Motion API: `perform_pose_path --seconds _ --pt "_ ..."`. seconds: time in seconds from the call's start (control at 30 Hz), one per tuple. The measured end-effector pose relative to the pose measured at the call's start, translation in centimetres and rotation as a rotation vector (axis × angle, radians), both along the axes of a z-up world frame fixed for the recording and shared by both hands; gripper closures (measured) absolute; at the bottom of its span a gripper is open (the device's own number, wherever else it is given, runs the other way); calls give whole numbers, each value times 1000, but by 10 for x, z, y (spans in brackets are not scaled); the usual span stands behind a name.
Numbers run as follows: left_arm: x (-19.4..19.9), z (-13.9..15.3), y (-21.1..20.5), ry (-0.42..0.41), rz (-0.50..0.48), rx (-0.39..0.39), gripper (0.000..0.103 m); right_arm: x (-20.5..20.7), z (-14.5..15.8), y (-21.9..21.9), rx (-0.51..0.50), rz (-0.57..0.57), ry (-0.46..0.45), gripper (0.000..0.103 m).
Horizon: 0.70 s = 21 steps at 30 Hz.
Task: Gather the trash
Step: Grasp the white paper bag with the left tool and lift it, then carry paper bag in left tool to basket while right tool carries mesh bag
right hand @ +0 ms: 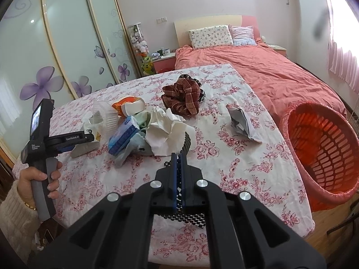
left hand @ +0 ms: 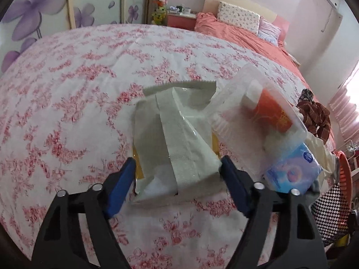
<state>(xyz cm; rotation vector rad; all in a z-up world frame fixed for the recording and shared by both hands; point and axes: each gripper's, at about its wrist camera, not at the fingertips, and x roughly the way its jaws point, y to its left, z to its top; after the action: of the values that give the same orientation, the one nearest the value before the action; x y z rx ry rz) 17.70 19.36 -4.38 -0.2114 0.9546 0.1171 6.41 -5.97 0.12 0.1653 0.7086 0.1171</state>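
On a floral-clothed desk (right hand: 235, 157), the left tool (left hand: 177, 174) sits spread wide around a tissue pack (left hand: 172, 134), ready to grip. The right tool (right hand: 178, 157) is clenched on a checkered strip (right hand: 187, 142), near the red basket (right hand: 325, 152) for trash.

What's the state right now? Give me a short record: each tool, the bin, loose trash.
left tool: open, fingers either side of a tissue pack on the table
right tool: shut on a black-and-white checkered strip
bin: red basket, right of the table, looks empty
loose trash: crumpled paper, silver wrapper, blue packet
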Motion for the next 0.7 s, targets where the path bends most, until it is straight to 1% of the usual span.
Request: perform_pose_path --seconds 0.03,0.07,0.1,0.13,0.17,0.2,0.23,0.27,0.47,0.57,0.7 --pt "0 0 -2 -4 -9 9 41 0 0 0 0 0 0 99" --pt "0 0 -5 -11 -26 24 44 0 0 0 0 0 0 99" --pt "-1 0 -7 -16 -38 29 53 0 0 0 1 -2 0 99" --pt "-1 1 -8 -24 -48 35 68 0 -1 0 2 -3 1 99" --pt "-1 2 -8 -26 -57 30 74 1 -1 -1 5 -5 1 99" --pt "-2 3 -6 -27 -57 24 76 0 -1 -2 7 -7 1 99" --pt "-3 5 -4 -31 -57 25 83 1 -1 -3 10 -9 1 99" --pt "-3 6 -3 -36 -58 23 86 0 -1 -3 13 -9 1 99" --pt "-16 23 16 -72 -27 63 86 -1 7 -7 22 -12 -24 99" --pt "-24 38 22 -111 -21 89 86 -2 14 -8 21 -13 -44 99" --pt "-31 62 24 -161 -14 102 86 -5 26 -11 13 -21 -78 99"
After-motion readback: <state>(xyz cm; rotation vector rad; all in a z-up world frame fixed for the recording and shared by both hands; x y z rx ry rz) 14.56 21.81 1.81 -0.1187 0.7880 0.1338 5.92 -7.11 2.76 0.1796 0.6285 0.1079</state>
